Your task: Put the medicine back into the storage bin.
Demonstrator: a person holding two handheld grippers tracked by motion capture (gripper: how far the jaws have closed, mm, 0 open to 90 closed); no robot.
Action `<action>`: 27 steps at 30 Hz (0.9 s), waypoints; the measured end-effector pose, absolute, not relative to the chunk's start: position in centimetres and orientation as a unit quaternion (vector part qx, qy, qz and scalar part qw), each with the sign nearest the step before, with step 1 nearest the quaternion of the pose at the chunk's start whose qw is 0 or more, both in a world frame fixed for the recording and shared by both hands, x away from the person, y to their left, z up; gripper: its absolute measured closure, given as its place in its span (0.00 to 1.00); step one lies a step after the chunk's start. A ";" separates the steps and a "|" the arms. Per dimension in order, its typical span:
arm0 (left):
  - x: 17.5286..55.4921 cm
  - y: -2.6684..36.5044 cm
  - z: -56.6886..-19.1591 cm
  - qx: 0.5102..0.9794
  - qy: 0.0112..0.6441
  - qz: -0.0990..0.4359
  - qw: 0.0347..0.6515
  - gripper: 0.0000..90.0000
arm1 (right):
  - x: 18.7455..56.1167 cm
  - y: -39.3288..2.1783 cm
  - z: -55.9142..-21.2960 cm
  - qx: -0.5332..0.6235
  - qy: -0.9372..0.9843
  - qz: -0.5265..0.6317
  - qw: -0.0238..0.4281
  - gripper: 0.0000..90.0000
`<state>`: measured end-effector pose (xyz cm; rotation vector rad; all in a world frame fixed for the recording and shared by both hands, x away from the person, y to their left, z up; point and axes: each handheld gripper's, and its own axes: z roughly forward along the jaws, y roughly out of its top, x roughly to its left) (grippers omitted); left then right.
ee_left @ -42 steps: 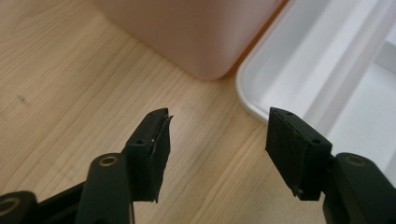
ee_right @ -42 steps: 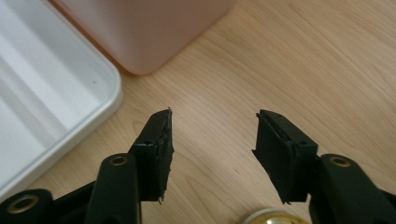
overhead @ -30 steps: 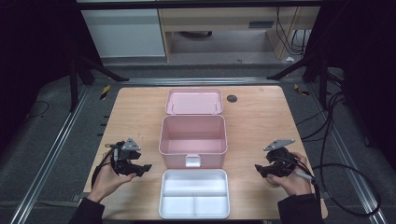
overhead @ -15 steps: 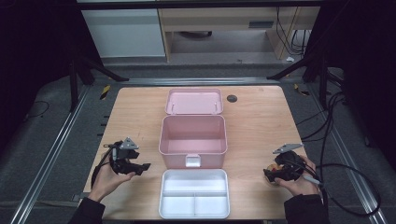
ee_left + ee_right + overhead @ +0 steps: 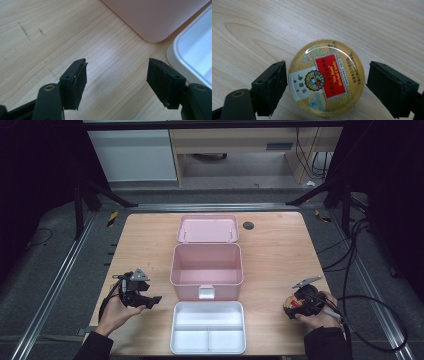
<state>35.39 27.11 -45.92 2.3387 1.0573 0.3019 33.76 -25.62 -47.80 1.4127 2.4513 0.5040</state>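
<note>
A round gold candy tin (image 5: 325, 77) with a red label lies flat on the wooden table (image 5: 262, 30), near its front right edge. My right gripper (image 5: 327, 83) is open and straddles the tin, one jaw close on each side with a thin gap. From above, the tin (image 5: 288, 303) peeks out at the right gripper (image 5: 291, 307). An open pink box (image 5: 206, 270) stands mid-table, its lid (image 5: 208, 229) lying behind it. A white divided tray (image 5: 208, 327) sits in front. My left gripper (image 5: 151, 300) hovers open left of the tray, holding nothing (image 5: 116, 80).
A small black round disc (image 5: 248, 225) is set into the table at the back right. The left gripper view catches a corner of the pink box (image 5: 155, 17) and the tray's rim (image 5: 175, 47). Cables trail off the table's right side.
My right gripper has moved right and toward the front edge, coming down around the candy tin. The left gripper has barely shifted.
</note>
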 end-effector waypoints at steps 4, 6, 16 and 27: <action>35.4 27.0 -46.0 0.871 0.392 0.113 0.274 0.36 | 33.9 -25.6 -48.3 0.489 0.848 0.162 0.125 0.18; 35.4 27.0 -46.0 0.871 0.393 0.113 0.274 0.36 | 33.9 -25.7 -48.5 0.489 0.849 0.157 0.121 0.18; 35.4 27.0 -46.1 0.872 0.393 0.112 0.270 0.36 | 34.2 -25.7 -49.1 0.486 0.854 0.147 0.109 0.22; 35.4 27.0 -46.0 0.871 0.394 0.111 0.272 0.36 | 34.3 -25.5 -47.8 0.480 0.855 0.156 0.115 0.23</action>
